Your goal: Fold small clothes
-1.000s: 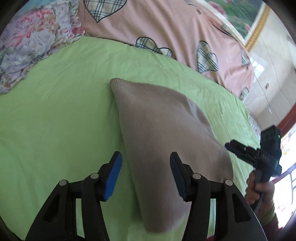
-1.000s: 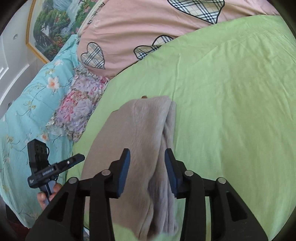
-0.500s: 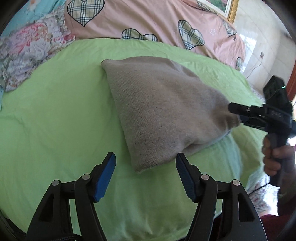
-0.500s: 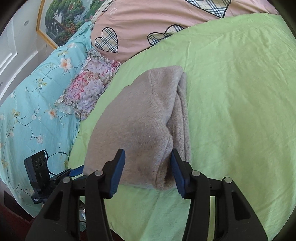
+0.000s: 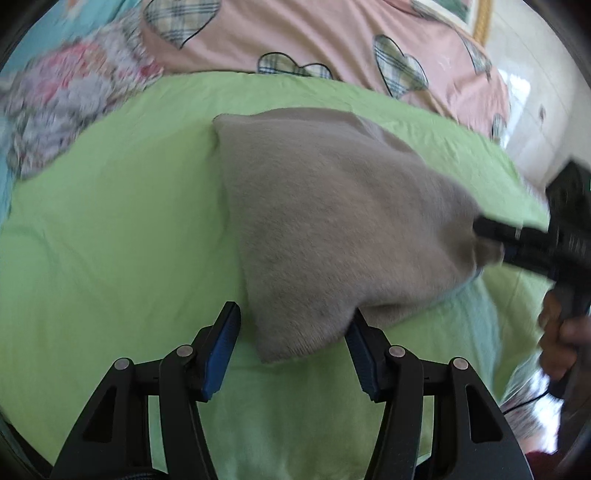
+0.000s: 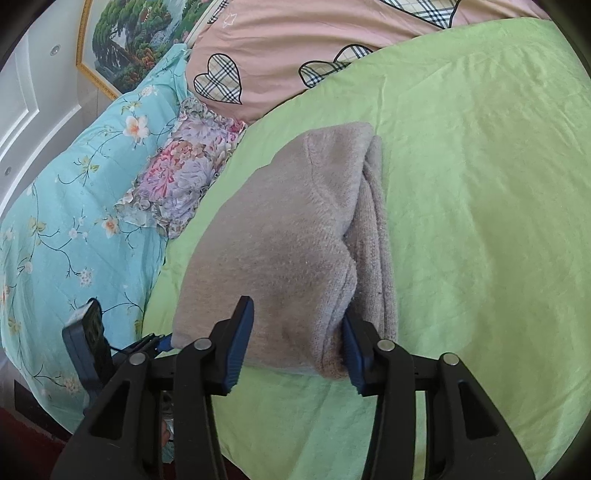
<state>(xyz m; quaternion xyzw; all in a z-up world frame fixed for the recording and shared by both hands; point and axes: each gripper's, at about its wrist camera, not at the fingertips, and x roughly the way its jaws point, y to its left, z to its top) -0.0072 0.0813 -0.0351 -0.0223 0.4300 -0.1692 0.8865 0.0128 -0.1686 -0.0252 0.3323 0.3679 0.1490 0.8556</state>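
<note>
One folded grey knit garment [image 6: 291, 251] lies on one green sheet [image 6: 480, 184], with two claws—the left claw [image 5: 293, 354] and the right claw [image 6: 295, 350]—plus one pink heart-print quilt [image 6: 288, 55], one floral pillow [image 6: 181, 177], one turquoise flowered cover [image 6: 74, 177] and one framed painting [image 6: 136, 40].

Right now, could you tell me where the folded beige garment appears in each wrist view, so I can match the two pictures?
Left wrist view: the beige garment fills the centre, its near corner between the left gripper fingers.
Right wrist view: the beige garment lies centre-left, its near edge between the right gripper fingers.
Shared landmark: the pink heart-print quilt beyond the green sheet.
</note>
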